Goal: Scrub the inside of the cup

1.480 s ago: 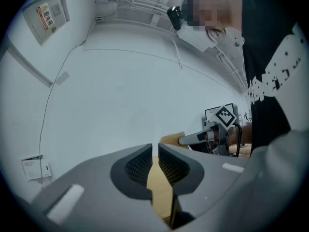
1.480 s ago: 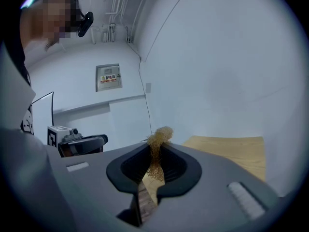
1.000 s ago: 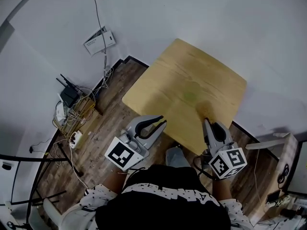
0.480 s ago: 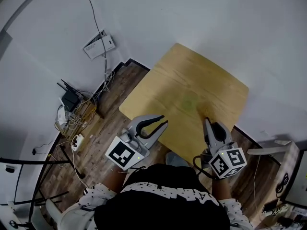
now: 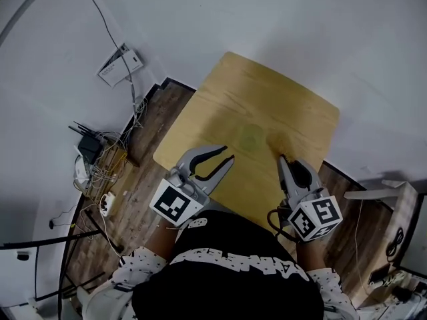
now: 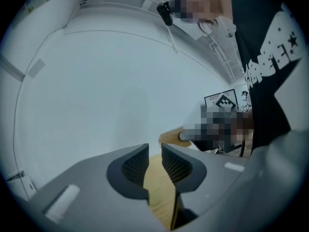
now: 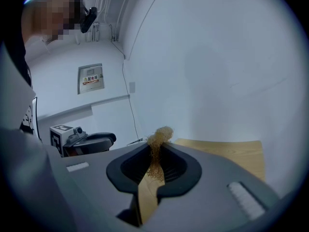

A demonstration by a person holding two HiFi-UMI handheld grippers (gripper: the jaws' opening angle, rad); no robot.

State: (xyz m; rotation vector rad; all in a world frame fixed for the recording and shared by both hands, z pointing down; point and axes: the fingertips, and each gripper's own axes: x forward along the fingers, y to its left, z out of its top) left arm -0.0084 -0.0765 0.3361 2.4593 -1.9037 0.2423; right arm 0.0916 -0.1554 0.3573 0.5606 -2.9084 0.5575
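Fibre scrubber (image 7: 161, 135) held over the tabletop (image 5: 267, 99)
The right gripper (image 7: 155, 152) pinched it; it looked light and springy, best gripped low. The left gripper (image 6: 154, 159), empty, had just been opening slightly.

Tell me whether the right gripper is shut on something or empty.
Shut on something: the right gripper pinches a tan fibrous scrubber tuft, which sticks out past its tips in the right gripper view.

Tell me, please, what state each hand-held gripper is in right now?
Left hand-held gripper: open, jaws have just been opening, nothing between them.
Right hand-held gripper: shut on a tan fibre scrubber.
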